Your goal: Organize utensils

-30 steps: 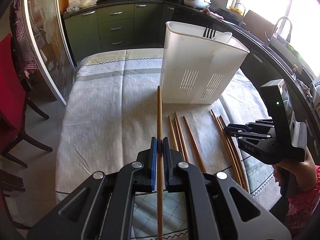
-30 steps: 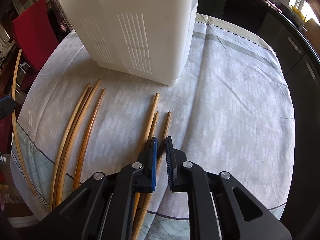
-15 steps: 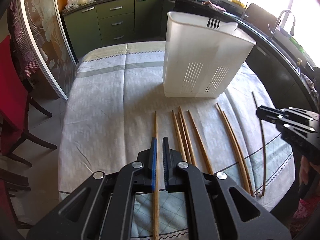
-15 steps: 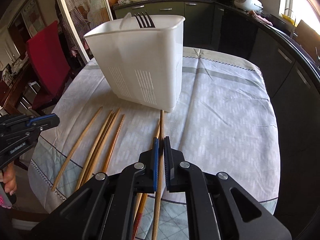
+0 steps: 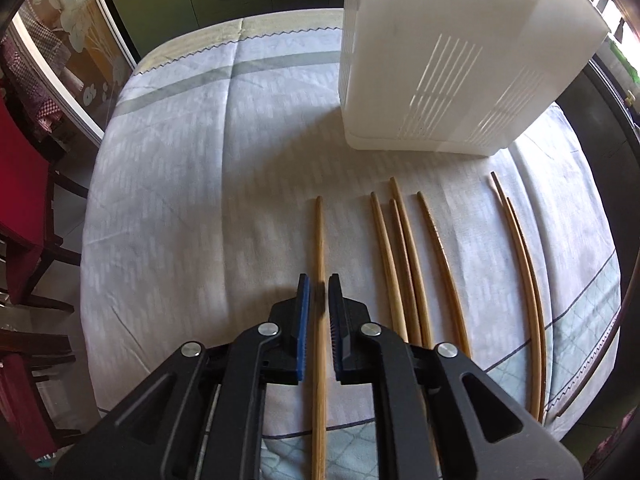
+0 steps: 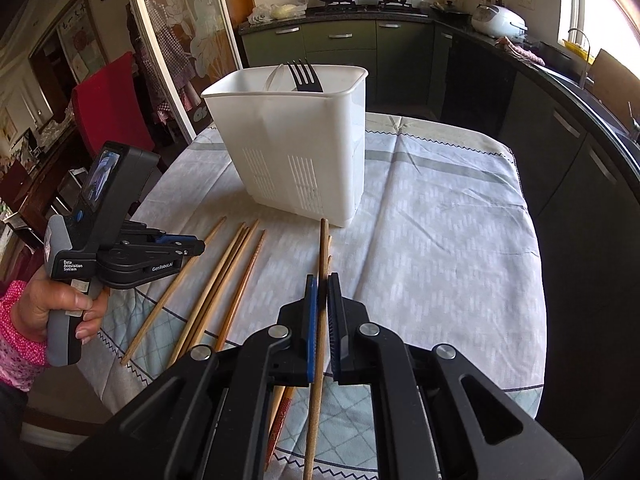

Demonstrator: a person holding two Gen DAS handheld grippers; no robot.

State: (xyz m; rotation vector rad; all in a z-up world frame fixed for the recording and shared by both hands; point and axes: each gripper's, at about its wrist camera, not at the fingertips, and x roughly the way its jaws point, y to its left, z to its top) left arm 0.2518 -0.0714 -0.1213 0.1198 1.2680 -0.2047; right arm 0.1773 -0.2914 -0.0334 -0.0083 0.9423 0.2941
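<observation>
Fingers of the left gripper (image 5: 319, 298), pinching a chopstick (image 5: 319, 248) a second ago, have just been opening: a slim gap now shows on each side of that stick, which lies flat on the tablecloth (image 5: 208, 168) between the pads. Fingers of the right gripper (image 6: 322, 300), then slightly parted over the sticks, are now pressed onto a raised chopstick (image 6: 320, 356), its tip toward 12 o'clock, near the base of the white holder (image 6: 304, 148). Left gripper: pointed steeply down, low over the cloth; seen from the right wrist at 9 o'clock, gripped by a hand (image 6: 52, 308) in a pink sleeve. Right gripper: lifted, tilted forward and down. Left wrist view only: four loose chopsticks (image 5: 404, 256) at 3 o'clock of the released one, two more (image 5: 524, 280) further right, the holder at 1 o'clock with its rim cropped. Right wrist view only: the holder's open top with a black fork (image 6: 304, 76) standing inside, kitchen cabinets (image 6: 340, 40) behind, a red chair (image 6: 112, 100) at 10 o'clock.
</observation>
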